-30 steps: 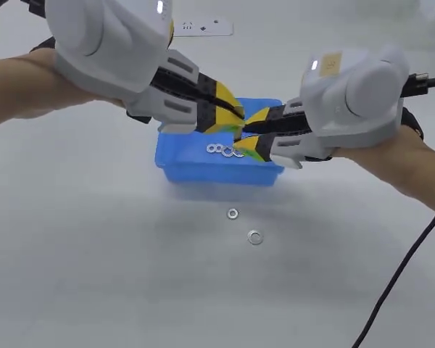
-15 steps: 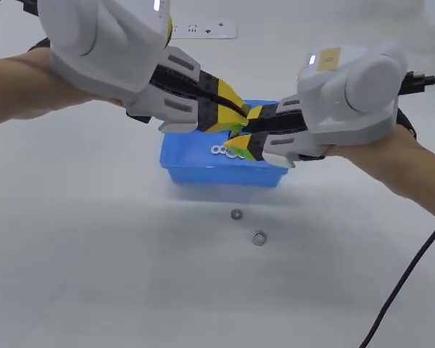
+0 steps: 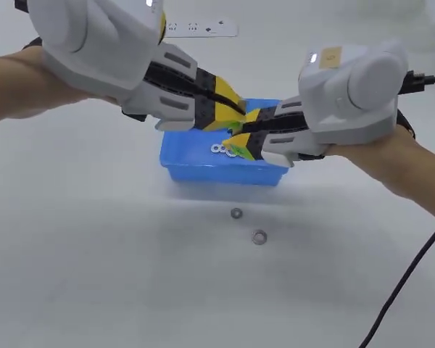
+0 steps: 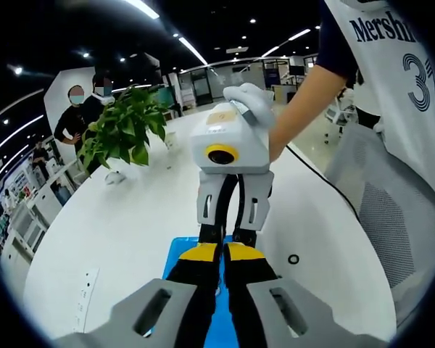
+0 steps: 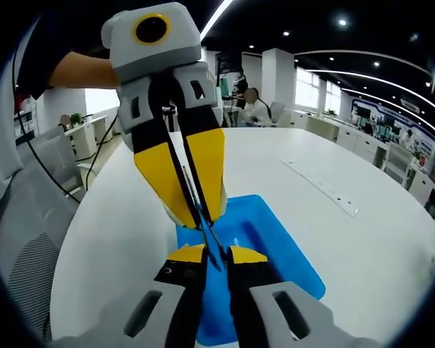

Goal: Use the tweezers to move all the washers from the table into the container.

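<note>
Left gripper (image 3: 233, 116) apparently pinching tweezers (image 5: 196, 194) over container (image 3: 203, 171), washers (image 3: 236, 214) beside

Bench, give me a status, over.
Left tongs shut on tweezers; right tongs at their tips, grip unclear. Both over blue container, some washers inside. Two washers on table, unobstructed.

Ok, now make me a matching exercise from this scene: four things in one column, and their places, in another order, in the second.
Things
1. tweezers
2. two loose washers
3. power strip
4. black cable

Places
A. on the table beyond the blue container
B. running off at the head view's lower right
C. between the yellow jaws of the left gripper
D. on the bare table in front of the container

Pairs: 1-C, 2-D, 3-A, 4-B
</note>
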Tool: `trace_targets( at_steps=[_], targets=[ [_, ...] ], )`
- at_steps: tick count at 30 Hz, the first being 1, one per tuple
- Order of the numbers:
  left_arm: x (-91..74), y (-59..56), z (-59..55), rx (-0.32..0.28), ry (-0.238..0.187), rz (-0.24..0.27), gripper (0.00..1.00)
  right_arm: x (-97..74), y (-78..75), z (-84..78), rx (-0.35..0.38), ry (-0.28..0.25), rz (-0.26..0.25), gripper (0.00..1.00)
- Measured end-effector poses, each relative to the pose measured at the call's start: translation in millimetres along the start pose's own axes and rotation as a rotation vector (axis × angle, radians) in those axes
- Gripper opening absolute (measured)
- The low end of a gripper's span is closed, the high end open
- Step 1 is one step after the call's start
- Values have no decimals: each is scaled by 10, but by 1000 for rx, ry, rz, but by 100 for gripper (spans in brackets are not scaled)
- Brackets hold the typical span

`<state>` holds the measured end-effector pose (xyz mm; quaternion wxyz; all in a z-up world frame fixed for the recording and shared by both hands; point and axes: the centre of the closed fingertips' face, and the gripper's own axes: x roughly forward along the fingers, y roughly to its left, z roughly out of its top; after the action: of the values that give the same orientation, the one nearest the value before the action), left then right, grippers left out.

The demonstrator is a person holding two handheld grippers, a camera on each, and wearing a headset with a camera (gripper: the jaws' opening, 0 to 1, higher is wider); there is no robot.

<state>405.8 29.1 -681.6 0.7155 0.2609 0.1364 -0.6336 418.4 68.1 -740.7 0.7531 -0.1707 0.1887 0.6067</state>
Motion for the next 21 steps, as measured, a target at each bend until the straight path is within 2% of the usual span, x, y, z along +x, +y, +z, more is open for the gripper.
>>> trace_targets(
  at_steps=[6,13,21],
  targets=[
    [-88,-24,69,-10,-12,19,6,-51,52,82,-38,-1,-11,9],
    [-215,-138,218,-18,-27,30,6,-173,195,207,-81,-12,-16,9],
    [-313,-389,380,-21,-36,37,6,-356,452,276,-113,-18,-8,9]
  ],
)
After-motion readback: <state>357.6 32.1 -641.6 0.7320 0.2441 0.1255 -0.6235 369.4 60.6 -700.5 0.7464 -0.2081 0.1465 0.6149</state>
